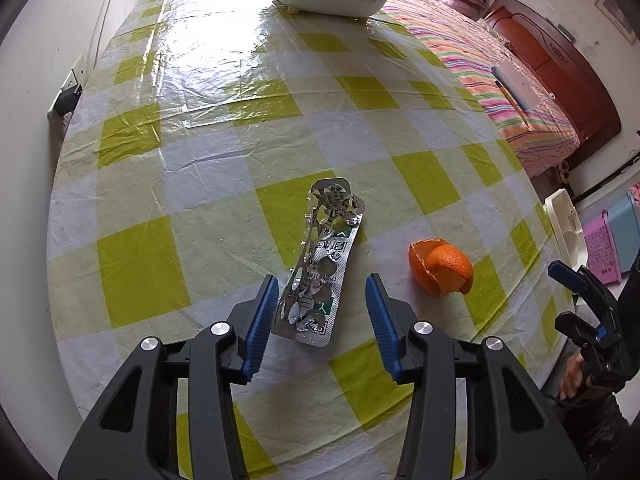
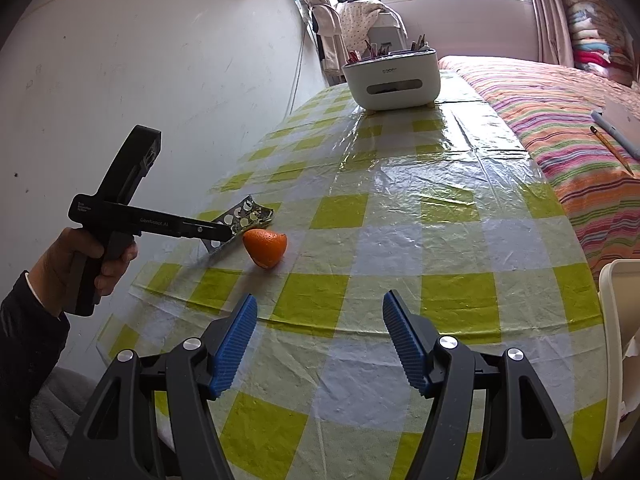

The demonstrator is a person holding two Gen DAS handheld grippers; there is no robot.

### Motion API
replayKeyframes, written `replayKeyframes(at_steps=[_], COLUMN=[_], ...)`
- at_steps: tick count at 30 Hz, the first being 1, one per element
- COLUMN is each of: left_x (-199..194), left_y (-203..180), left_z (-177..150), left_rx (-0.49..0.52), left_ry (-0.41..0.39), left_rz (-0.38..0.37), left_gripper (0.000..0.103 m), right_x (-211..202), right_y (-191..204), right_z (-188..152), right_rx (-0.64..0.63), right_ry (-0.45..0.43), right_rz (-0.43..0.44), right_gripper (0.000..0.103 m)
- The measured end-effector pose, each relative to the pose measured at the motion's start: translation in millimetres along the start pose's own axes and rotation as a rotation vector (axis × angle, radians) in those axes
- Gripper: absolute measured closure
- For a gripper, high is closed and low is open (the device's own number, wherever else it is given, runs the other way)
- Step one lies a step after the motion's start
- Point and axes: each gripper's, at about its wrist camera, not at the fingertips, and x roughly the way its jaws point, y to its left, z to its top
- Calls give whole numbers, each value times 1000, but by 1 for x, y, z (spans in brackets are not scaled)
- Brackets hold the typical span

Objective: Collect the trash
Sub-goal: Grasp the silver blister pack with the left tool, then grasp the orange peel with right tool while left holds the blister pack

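Note:
A crumpled silver blister pack point(image 1: 324, 256) lies on the green-and-white checked table point(image 1: 180, 160). My left gripper point(image 1: 322, 280) points down over it with the pack's near end between its blue pads. The left pad is at the pack's edge, the right pad stands clear of it, so the jaws are open. In the right wrist view the blister pack point(image 2: 244, 214) shows behind the left gripper point(image 2: 228, 236). A piece of orange peel point(image 1: 440, 266) sits just right of the pack. My right gripper point(image 2: 320, 300) hovers open over the near table edge, holding nothing.
A white container point(image 2: 392, 80) with a slot stands at the table's far end. A bed with a striped blanket point(image 2: 560, 128) runs along the right side. A white wall point(image 2: 120, 60) borders the left, and a white plastic item point(image 2: 620, 340) stands at the near right.

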Motion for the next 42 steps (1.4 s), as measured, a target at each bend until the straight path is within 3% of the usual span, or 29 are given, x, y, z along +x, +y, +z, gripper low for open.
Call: replayKeyframes(at_steps=[2, 6, 8, 15, 18, 27, 39, 42], left_x=[1, -3, -4, -8, -21, -80, -97, -97], left_y=[1, 6, 4, -5, -2, 5, -2, -6], left_z=[0, 2, 2, 3, 5, -1, -5, -5], left_rx=[-11, -63, -62, -63, -115, -261, -272, -267], left_ry=[-16, -53, -66, -125, -174, -364, -412, -409], left_rz=[16, 22, 45, 149, 175, 176, 154, 141], left_gripper=[64, 92, 98, 99, 99, 99, 99, 99], right_x=[1, 3, 4, 13, 21, 59, 121, 126], right_y=[2, 4, 5, 8, 13, 37, 64, 65], right_z=[0, -1, 0, 7, 13, 29, 41, 45], right_rx=[-4, -11, -10, -10, -26, -126, -228, -227], right_ry=[2, 4, 7, 4, 12, 95, 189, 194], right_rz=[0, -4, -6, -4, -2, -4, -54, -58], right_gripper=[39, 39, 39, 39, 39, 39, 40, 46])
